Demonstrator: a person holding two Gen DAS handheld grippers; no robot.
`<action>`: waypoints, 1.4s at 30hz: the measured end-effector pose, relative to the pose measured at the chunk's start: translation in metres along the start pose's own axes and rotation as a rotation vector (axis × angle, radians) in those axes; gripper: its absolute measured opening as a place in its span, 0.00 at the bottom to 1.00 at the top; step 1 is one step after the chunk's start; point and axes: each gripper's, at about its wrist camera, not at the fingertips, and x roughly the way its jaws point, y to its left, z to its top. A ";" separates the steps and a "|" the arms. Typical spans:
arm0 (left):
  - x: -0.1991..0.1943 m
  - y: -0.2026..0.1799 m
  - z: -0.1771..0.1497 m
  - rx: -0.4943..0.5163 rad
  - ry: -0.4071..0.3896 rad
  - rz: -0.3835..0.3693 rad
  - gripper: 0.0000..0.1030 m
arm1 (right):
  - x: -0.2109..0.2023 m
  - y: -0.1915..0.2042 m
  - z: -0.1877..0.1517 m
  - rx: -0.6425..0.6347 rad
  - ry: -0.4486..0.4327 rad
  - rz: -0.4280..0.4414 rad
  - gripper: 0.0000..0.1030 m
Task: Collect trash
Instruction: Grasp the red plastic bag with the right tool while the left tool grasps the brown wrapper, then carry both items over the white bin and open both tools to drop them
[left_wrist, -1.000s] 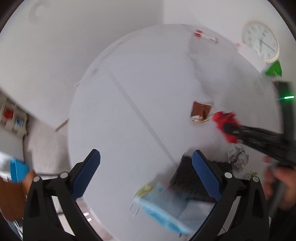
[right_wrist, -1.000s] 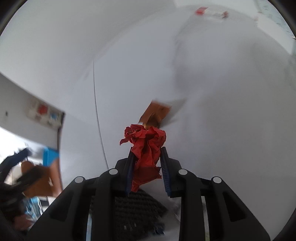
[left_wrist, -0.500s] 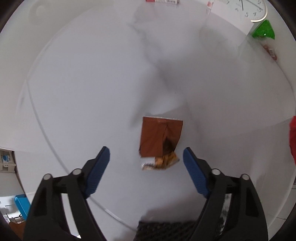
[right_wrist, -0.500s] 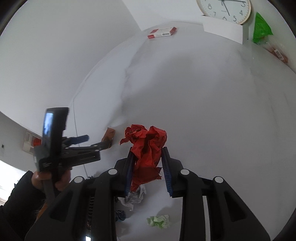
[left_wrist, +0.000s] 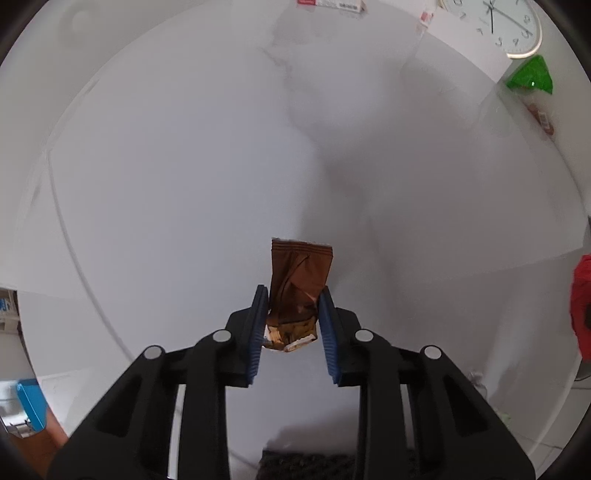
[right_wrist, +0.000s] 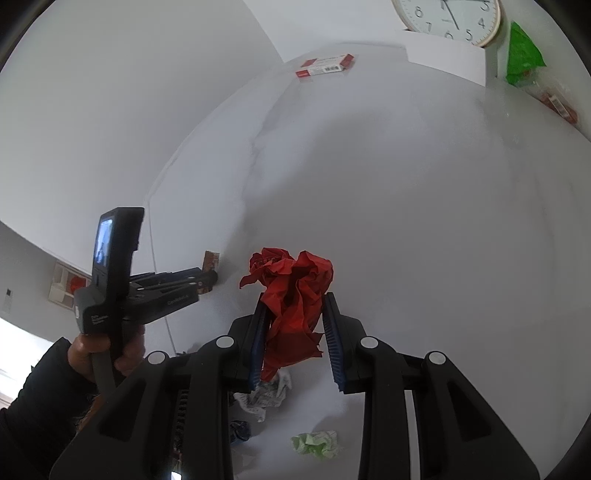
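A round white table (left_wrist: 184, 166) with faint grey marbling is filling both wrist views, standing close against plain white walls that are meeting in a corner behind it. On the table, the left gripper (left_wrist: 291, 295) is pointing steeply down and its blue-padded jaws are closing on a brown snack wrapper (left_wrist: 300, 273); the wrapper's crumpled lower end is sitting between the pads, which are touching its sides, while its flat sealed end is sticking out ahead of them. The right gripper (right_wrist: 295, 306) is holding a crumpled red paper (right_wrist: 291, 291) pinched between its pads, above the tabletop. Under it, near the table's near edge, a white crumpled paper (right_wrist: 266, 397), a pale green crumpled paper (right_wrist: 316, 443) and a small dark blue scrap (right_wrist: 240, 432) are lying close together. In the right wrist view a hand (right_wrist: 103, 354) in a dark sleeve is gripping the left tool's handle, and the wrapper (right_wrist: 210, 264) is showing at its tips. At the far side of the table a red and white box (right_wrist: 325, 64) is lying flat, a white card (right_wrist: 447, 55) is standing upright, and a round wall clock (right_wrist: 447, 14) is leaning behind it. A green bag (right_wrist: 522, 51) is sitting at the far right edge, with a reddish packet (right_wrist: 557, 103) just beside it.
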 end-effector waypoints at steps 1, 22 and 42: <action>-0.011 0.005 -0.005 -0.019 -0.014 0.004 0.27 | 0.000 0.002 0.000 -0.010 -0.001 0.002 0.29; -0.235 0.212 -0.356 -0.527 -0.130 0.234 0.28 | -0.021 0.284 -0.141 -0.468 0.119 0.345 0.30; -0.103 0.317 -0.501 -0.749 0.022 -0.015 0.74 | 0.038 0.424 -0.276 -0.747 0.344 0.257 0.31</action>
